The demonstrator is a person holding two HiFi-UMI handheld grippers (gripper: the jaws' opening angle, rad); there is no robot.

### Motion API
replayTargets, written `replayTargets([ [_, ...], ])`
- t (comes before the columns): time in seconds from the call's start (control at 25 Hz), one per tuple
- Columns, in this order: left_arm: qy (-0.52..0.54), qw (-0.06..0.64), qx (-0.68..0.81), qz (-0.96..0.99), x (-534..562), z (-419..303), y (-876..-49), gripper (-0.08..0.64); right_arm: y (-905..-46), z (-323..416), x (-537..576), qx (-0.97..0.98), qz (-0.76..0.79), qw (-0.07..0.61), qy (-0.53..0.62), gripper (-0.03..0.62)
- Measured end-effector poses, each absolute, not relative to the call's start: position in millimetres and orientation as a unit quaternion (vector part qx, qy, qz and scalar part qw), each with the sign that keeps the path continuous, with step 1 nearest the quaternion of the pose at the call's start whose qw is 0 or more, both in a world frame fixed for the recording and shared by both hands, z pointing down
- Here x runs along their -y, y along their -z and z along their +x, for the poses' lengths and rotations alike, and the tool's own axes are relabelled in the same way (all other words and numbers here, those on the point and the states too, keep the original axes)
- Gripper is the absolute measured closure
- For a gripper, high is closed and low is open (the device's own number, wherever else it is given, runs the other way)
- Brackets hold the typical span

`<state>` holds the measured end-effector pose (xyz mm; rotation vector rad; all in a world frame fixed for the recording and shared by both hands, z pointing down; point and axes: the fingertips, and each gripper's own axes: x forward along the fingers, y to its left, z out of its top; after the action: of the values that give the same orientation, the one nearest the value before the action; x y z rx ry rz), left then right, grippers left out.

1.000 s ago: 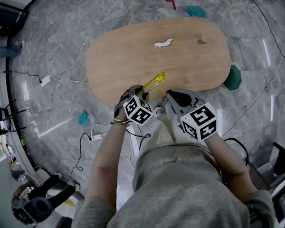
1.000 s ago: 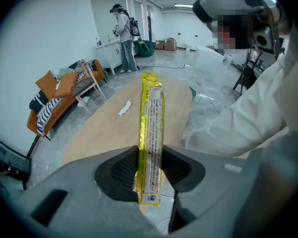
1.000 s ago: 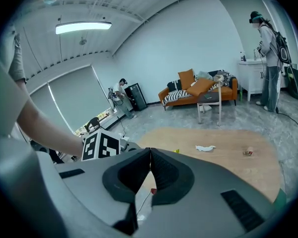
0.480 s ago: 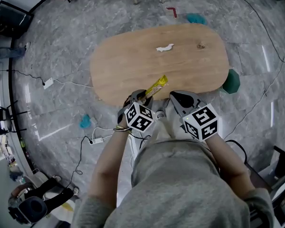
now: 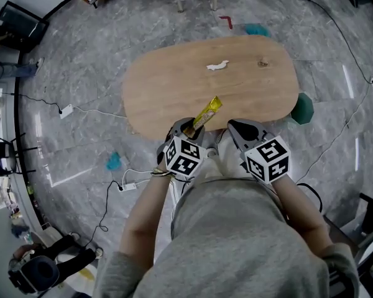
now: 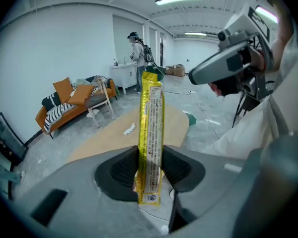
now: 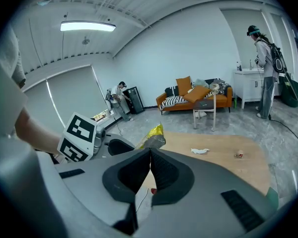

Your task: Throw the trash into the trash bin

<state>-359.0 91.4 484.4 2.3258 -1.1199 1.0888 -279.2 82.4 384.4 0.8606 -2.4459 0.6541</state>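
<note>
One piece of trash is in hand. Your left gripper [image 5: 185, 129] has its jaws clamped on the lower end of a long yellow wrapper [image 6: 151, 133], which sticks up and out over the near edge of the table [image 5: 168, 85]. Your right gripper [image 5: 244, 129] sits at that same near edge, jaws pressed together on nothing. Two more bits lie on the table's far half: a white crumpled scrap [image 5: 217, 65] and, nearer the table's right end, a small brownish item [image 5: 262, 61].

I judge you to be in the carry step, with the wrapper picked up and not yet dropped. No view shows anything I can confidently call the trash bin. A teal object [image 5: 303, 108] sits on the floor at the table's right end, but I cannot tell whether it is a bin or part of the table.

The next move calls for finding the bin and bringing the wrapper over its mouth with the free end hanging down. Only then let the jaws part. The wrapper looks light and floppy, so release it low over the opening. After that, the two pieces on the table are yours to fetch.
</note>
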Motion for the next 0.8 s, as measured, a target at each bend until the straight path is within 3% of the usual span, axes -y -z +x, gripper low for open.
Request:
replayTargets([
  [0.8, -0.277, 0.177, 0.428, 0.842, -119.1, -363.6, -415.7, 0.416, -364.8, -274.4, -110.2, 0.883, 0.356, 0.201, -0.23, 0.583],
])
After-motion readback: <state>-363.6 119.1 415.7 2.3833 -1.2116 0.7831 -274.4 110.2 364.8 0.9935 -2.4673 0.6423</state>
